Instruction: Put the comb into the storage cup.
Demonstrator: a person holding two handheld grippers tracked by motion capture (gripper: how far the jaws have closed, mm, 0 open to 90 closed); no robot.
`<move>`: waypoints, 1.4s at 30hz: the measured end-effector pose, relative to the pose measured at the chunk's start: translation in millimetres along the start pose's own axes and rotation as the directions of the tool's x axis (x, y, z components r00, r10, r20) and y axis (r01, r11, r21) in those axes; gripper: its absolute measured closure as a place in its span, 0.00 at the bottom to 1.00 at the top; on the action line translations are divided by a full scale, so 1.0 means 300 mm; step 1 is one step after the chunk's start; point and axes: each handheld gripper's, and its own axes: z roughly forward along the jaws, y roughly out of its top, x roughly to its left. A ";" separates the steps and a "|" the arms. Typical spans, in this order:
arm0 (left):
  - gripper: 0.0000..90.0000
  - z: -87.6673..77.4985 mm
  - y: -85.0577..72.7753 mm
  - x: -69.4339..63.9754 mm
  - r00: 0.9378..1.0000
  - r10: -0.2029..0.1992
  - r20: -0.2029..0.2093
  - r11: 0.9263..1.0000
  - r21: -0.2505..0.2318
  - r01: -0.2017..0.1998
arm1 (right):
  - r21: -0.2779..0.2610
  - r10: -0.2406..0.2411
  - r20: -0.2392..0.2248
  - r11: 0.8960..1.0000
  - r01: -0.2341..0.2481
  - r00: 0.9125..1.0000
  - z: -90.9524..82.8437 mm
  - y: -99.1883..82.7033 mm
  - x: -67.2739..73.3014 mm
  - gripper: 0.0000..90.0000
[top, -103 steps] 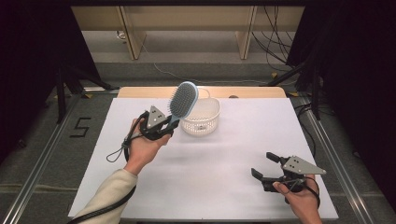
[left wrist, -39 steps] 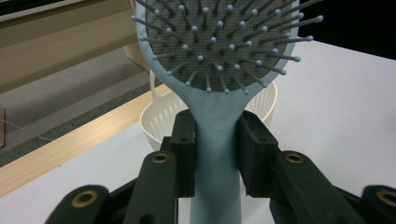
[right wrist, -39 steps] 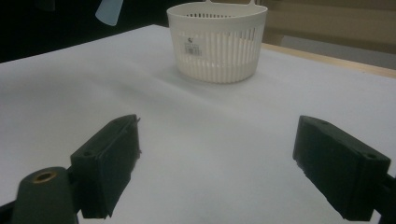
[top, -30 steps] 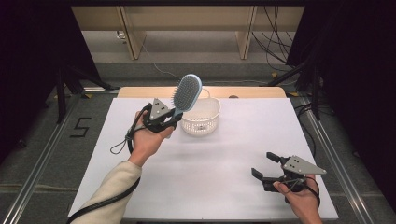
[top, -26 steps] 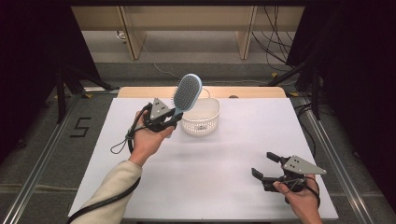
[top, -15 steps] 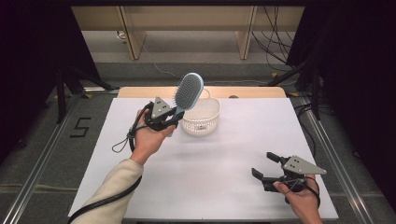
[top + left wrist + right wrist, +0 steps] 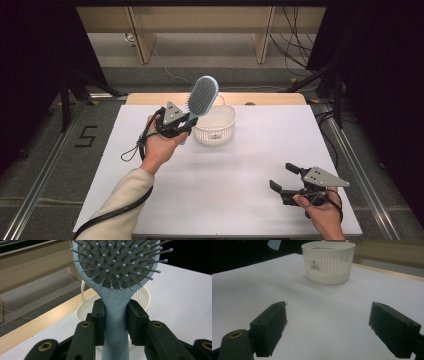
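A light blue hairbrush (image 7: 201,95) stands tilted in the air, bristles toward the camera, just left of a white slotted basket (image 7: 216,126). My left gripper (image 7: 182,124) is shut on its handle; in the left gripper view both pads (image 7: 98,321) press the handle of the hairbrush (image 7: 115,322), with the basket (image 7: 85,311) behind it. My right gripper (image 7: 284,177) rests open on the white table near the front right, nothing between its jaws. In the right gripper view the basket (image 7: 328,263) stands ahead of the right gripper (image 7: 328,327).
The white table top (image 7: 250,165) ends in a wooden strip (image 7: 270,98) at the far side. Black cables trail from both grippers. A wooden frame and floor cables lie beyond the table.
The brush head has drifted slightly to the right toward the basket since the earliest frame. Over the last second both hands have stayed put.
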 end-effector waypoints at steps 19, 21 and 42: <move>0.78 0.015 0.013 -0.001 1.000 -0.002 -0.002 1.000 -0.004 0.002 | 0.001 -0.001 0.001 1.000 0.001 1.000 -0.001 0.000 0.000 0.17; 0.78 0.017 0.014 -0.001 1.000 0.000 -0.001 1.000 -0.002 0.000 | -0.002 -0.002 0.001 1.000 0.002 1.000 -0.001 0.000 -0.001 0.17; 0.78 0.025 0.038 0.003 1.000 0.003 -0.004 1.000 -0.010 -0.003 | -0.004 -0.001 0.002 1.000 0.001 1.000 -0.001 0.001 0.000 0.17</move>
